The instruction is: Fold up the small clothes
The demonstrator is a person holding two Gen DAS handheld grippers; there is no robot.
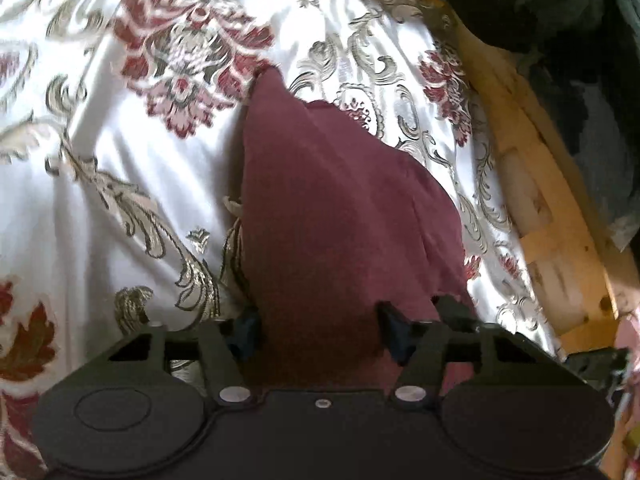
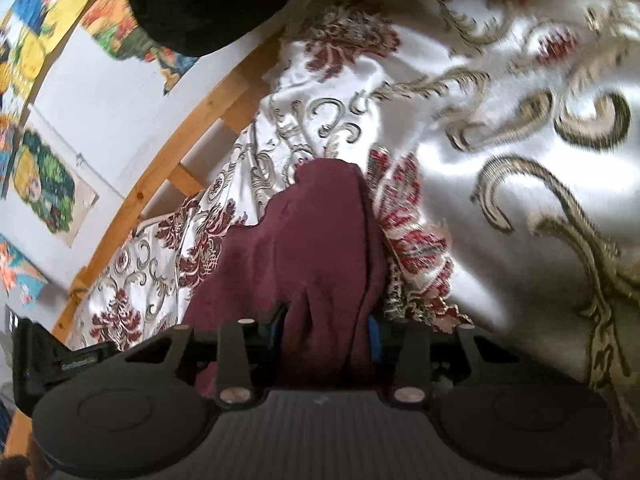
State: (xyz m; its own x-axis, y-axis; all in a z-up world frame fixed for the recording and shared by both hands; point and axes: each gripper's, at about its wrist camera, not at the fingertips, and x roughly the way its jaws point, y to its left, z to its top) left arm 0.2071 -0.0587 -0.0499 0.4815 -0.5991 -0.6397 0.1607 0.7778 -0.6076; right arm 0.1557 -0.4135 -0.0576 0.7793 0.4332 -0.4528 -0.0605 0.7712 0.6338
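A small maroon garment (image 1: 332, 208) hangs between my two grippers over a white bedspread. My left gripper (image 1: 320, 332) is shut on one end of it; the cloth fills the gap between the fingers and stretches away in front. In the right wrist view the same maroon garment (image 2: 320, 248) is bunched into folds, and my right gripper (image 2: 328, 332) is shut on it. The fingertips of both grippers are mostly hidden by the cloth. The other gripper shows at each view's edge.
The white satin bedspread (image 1: 120, 184) has red and gold floral patterns and shows in the right wrist view (image 2: 500, 128) too. A wooden bed frame (image 1: 532, 208) runs along its edge. A dark garment (image 2: 208, 4) lies beyond. A wall with colourful pictures (image 2: 44, 184) stands behind.
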